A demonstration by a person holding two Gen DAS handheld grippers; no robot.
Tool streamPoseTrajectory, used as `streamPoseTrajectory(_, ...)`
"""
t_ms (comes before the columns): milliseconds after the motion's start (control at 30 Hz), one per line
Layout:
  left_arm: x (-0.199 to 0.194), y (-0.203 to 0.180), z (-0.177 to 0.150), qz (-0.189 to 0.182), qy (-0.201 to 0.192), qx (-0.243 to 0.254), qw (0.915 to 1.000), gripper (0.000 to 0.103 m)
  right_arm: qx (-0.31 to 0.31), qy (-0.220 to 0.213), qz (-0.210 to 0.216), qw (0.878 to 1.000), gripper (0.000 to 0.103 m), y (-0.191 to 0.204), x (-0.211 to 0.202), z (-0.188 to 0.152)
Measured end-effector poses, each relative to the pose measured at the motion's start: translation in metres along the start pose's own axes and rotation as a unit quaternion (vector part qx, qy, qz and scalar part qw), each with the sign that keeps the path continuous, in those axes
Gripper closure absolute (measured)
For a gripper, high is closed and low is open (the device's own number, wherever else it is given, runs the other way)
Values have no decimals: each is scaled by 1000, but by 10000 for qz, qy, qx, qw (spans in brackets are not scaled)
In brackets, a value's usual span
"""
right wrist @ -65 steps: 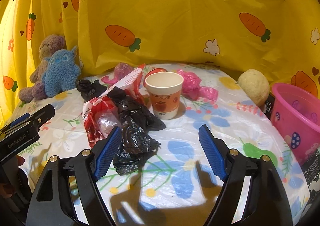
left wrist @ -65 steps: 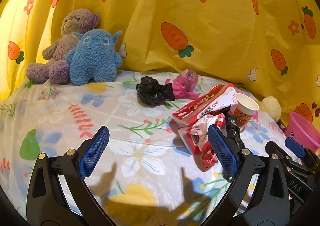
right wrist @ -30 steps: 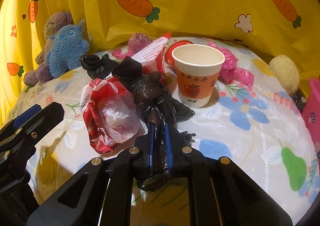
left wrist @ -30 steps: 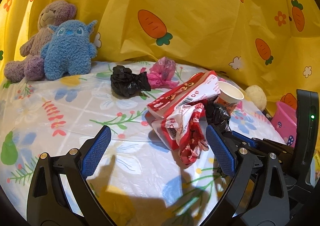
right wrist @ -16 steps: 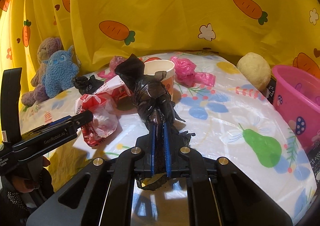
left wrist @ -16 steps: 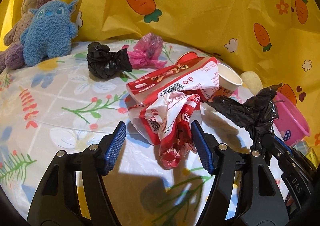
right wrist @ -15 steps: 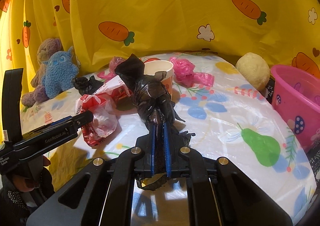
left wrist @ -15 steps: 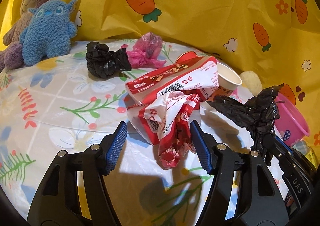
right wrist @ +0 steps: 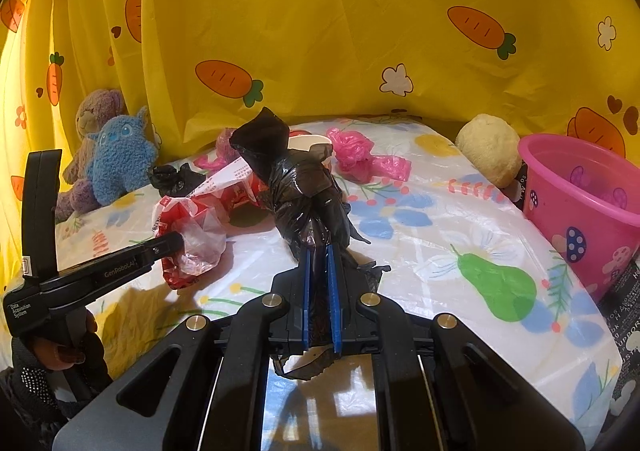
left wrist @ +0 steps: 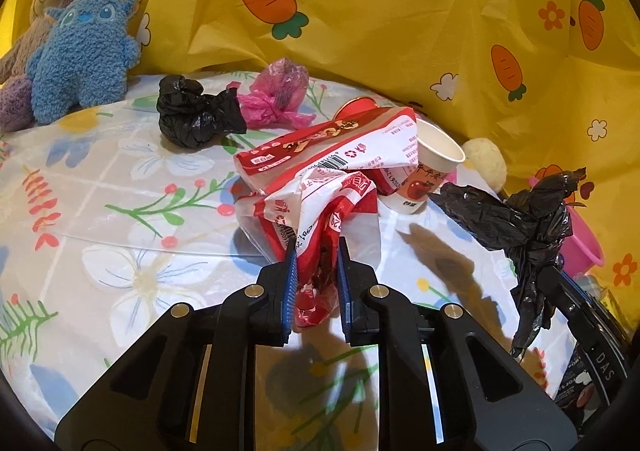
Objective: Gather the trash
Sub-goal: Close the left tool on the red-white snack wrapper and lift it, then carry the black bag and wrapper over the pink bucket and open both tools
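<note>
Clamping now — left gripper (left wrist: 316, 257) on wrapper (left wrist: 320, 211)

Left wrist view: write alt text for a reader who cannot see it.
The left gripper is shut on a crumpled red wrapper on a floral tablecloth. Behind it lie a paper cup, a black bag and a pink bag; at right, the right gripper holds another black bag.

We find both views brightly lit and sharp at centre. Hard shadows fall on the tablecloth (left wrist: 120, 211) toward the lower frame. Glare marks the lower centre; the corners are black and the edges bend.
</note>
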State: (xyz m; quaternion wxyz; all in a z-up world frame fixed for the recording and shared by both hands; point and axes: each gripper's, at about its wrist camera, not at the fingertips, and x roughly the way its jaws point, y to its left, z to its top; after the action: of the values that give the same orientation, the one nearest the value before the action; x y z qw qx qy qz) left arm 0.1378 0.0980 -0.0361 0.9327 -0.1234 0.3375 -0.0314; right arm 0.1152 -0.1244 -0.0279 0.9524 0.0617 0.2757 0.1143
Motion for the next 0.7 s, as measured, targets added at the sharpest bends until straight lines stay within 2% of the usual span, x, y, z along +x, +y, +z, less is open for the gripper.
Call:
streamPoseTrajectory(133,-23,-3,-1,-79,-264,-34,9996,86,10,-99,-46,9999,94,-3,-8,-1)
streamPoseTrajectory(400,-59,-24,1,-291,-692,208,9970,87,48,-305,-107,9995,94,-11,-26,-2)
streamPoseTrajectory(700,-60,-50,-2,-471,-687,469,9954,87,128,-443,-190,9988,94,-20,-39,0)
